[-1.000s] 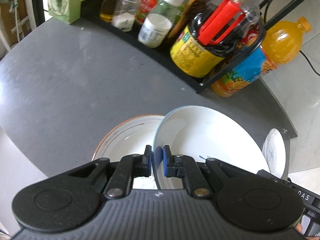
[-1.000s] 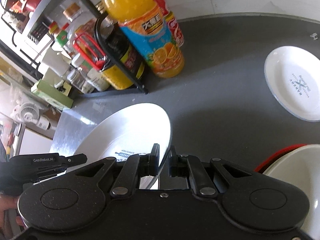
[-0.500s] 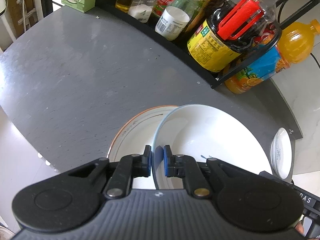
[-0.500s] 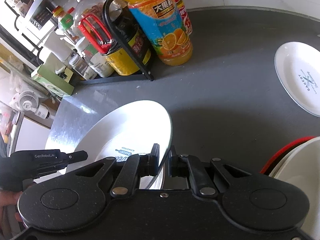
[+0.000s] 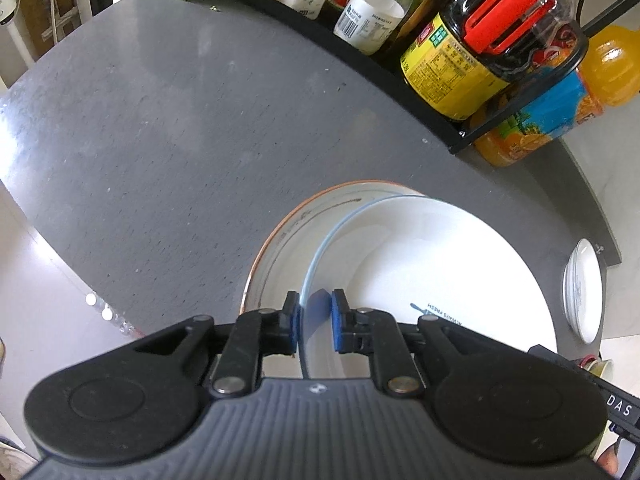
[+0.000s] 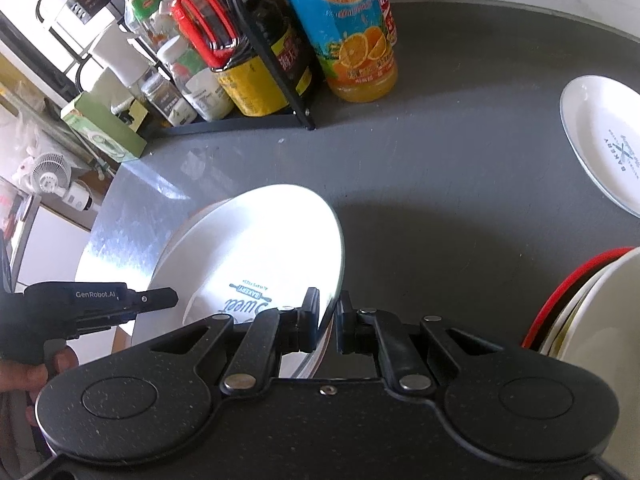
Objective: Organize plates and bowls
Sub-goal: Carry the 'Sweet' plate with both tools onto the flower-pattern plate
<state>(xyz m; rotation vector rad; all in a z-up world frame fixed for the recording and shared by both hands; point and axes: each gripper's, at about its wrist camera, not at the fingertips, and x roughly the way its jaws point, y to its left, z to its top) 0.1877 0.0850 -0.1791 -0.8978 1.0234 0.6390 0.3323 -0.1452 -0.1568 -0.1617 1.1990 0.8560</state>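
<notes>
A white plate (image 5: 420, 264) with a pale blue rim and a printed bakery logo hangs tilted above a round dark grey table (image 5: 168, 120), gripped at opposite edges by both hand-held tools. In the left wrist view, the left gripper (image 5: 315, 322) has its blue pads (image 5: 339, 320) set either side of the plate's near rim; a gap shows beside the right pad, so the view cannot settle whether the pinch is firm. Just beneath and at 10 o'clock from the plate sits an orange-rimmed plate (image 5: 288, 232), partly covered by it. In the right wrist view, the right gripper (image 6: 329, 316) pinches the same plate (image 6: 256, 248) at its edge, jaws nearly together on the rim, while the left tool's black body and a person's hand (image 6: 24, 368) appear at 9 o'clock. A second white bakery plate (image 6: 604, 140) lies flat on the table at 2 o'clock, well apart. A stack of bowls (image 6: 592, 320), one with a red rim, stands at 3 o'clock beside the right gripper. At 12 o'clock, an orange juice bottle (image 6: 352, 32) stands just beside a black rack (image 6: 248, 120) crowded with sauce bottles and jars.
</notes>
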